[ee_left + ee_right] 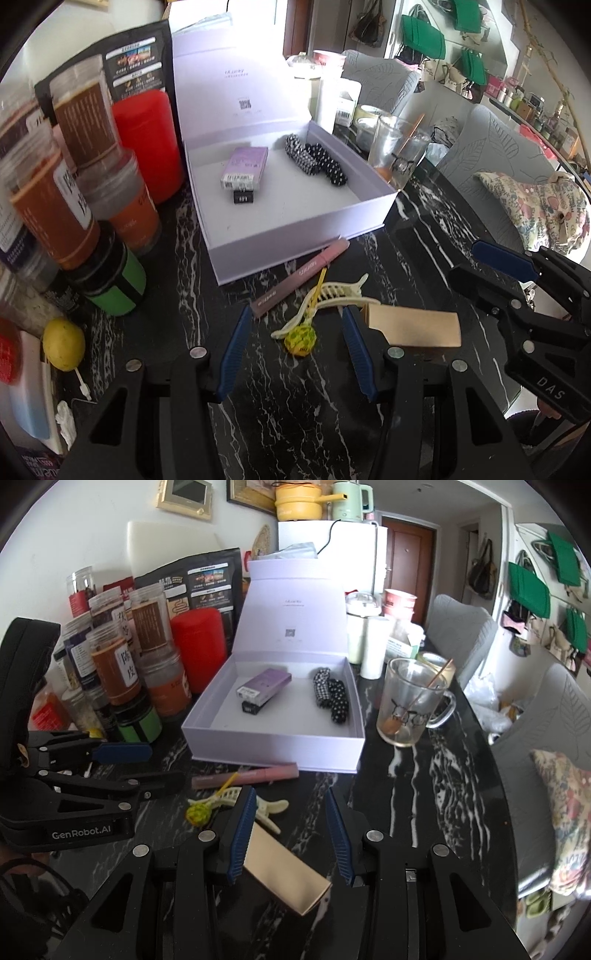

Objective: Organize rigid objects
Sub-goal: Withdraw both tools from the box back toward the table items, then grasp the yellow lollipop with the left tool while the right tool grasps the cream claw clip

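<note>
An open lavender box (303, 236) (273, 738) sits on the black marble table, holding a purple carton (244, 166) (264, 685), a small black item (243, 198) and black dotted hair clips (317, 158) (330, 696). In front lie a pink tube (303, 273) (247, 775), a cream claw clip (328, 299) (266, 806), a yellow-green lollipop (300, 339) (197, 812) and a tan box (413, 325) (284, 875). My left gripper (295, 332) is open over the lollipop and clip. My right gripper (291, 823) is open above the tan box.
Jars (85, 206) (122, 672), a red canister (147, 144) (199, 646) and a green-labelled tub (110, 284) crowd the left. A glass mug with a spoon (399, 147) (410, 705) stands right of the box. A lemon (63, 343) lies at left. Chairs stand beyond the table's right edge.
</note>
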Demonstrator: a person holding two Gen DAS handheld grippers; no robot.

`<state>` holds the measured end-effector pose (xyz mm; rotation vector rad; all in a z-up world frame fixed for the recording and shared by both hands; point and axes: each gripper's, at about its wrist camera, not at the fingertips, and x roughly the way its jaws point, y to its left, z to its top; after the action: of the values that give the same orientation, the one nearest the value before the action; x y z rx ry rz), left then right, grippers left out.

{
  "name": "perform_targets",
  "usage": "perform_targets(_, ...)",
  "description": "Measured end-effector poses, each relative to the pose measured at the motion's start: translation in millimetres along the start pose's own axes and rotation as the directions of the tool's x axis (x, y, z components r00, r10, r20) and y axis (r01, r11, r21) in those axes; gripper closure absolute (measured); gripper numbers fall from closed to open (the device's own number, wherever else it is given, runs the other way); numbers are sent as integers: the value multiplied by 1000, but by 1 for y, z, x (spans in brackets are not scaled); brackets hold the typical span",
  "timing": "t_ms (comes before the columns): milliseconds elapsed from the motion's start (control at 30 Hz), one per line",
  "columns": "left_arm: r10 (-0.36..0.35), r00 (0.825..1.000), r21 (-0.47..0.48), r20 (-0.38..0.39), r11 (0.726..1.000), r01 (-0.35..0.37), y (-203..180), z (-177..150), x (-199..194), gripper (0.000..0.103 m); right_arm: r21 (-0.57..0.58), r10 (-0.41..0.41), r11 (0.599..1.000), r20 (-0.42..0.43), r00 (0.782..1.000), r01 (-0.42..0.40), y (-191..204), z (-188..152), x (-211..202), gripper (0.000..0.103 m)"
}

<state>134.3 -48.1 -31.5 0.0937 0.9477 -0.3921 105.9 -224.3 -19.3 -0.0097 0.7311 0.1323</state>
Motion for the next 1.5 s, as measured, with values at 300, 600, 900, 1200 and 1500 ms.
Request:
perform_targets(300, -38, 999, -55, -36, 998, 36, 8, -23, 19, 52, 32, 34, 999, -44, 998, -32, -4, -19, 13, 64)
perform_targets(600, -81, 996, -74, -45, 994, 78, 7, -36, 39, 52, 37, 46, 998, -63, 997, -44, -10, -31, 18, 64)
perform_targets(900, -44, 998, -29, -44, 999, 43, -6, -33, 50, 57, 63, 41, 997, -66, 997, -36, -20, -35, 19, 64)
perform_targets(1200, 10, 999, -26, -50, 1000, -12, -2, -34, 56, 79, 88, 45, 995, -75, 996, -38, -31, -37, 24, 64)
perform_targets(1500, -5, 998, -26, -69, 1000, 3, 6, -44, 41, 79, 79, 31, 997, -106, 994, -23, -34, -31, 37, 64)
